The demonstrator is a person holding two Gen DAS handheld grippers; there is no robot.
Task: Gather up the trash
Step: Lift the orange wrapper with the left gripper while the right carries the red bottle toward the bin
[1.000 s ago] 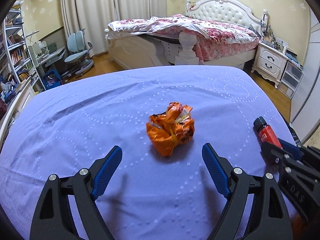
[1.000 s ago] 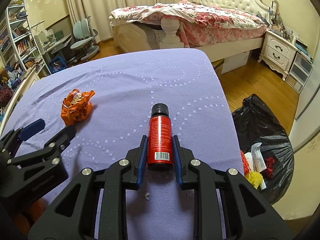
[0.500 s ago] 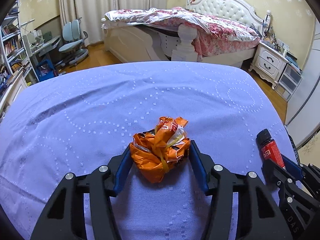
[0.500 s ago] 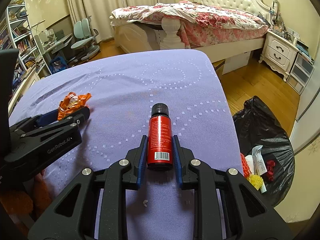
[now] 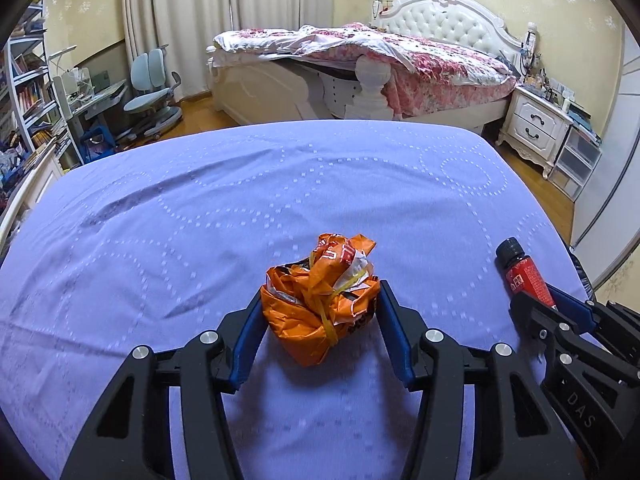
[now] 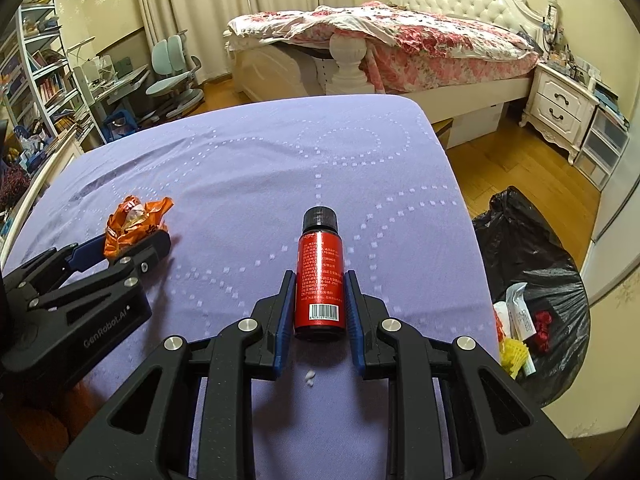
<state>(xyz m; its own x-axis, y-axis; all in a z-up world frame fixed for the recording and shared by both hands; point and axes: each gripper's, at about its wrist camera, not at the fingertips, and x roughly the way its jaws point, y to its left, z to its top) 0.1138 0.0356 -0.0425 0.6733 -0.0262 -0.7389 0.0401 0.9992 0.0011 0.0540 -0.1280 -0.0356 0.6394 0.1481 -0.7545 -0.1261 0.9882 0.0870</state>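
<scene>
A crumpled orange snack wrapper [image 5: 320, 300] lies on the purple tablecloth [image 5: 280, 184]. My left gripper [image 5: 318, 304] is shut on the wrapper, its blue pads pressing both sides. The wrapper also shows in the right wrist view [image 6: 134, 222], held by the left gripper [image 6: 120, 250]. A small red bottle [image 6: 320, 276] with a black cap lies on the cloth, and my right gripper [image 6: 319, 294] is shut on its lower body. The bottle shows at the right in the left wrist view [image 5: 522, 276], with the right gripper [image 5: 550, 300] on it.
An open black trash bag [image 6: 532, 264] holding several bits of litter sits on the wooden floor just right of the table. A small white crumb [image 6: 309, 377] lies on the cloth. A bed [image 5: 360, 64], nightstand [image 5: 536, 128], desk chair [image 5: 150, 92] and bookshelves stand beyond.
My left gripper moved forward around the orange wrapper and closed on it. My right gripper stayed shut on the red bottle without moving.
</scene>
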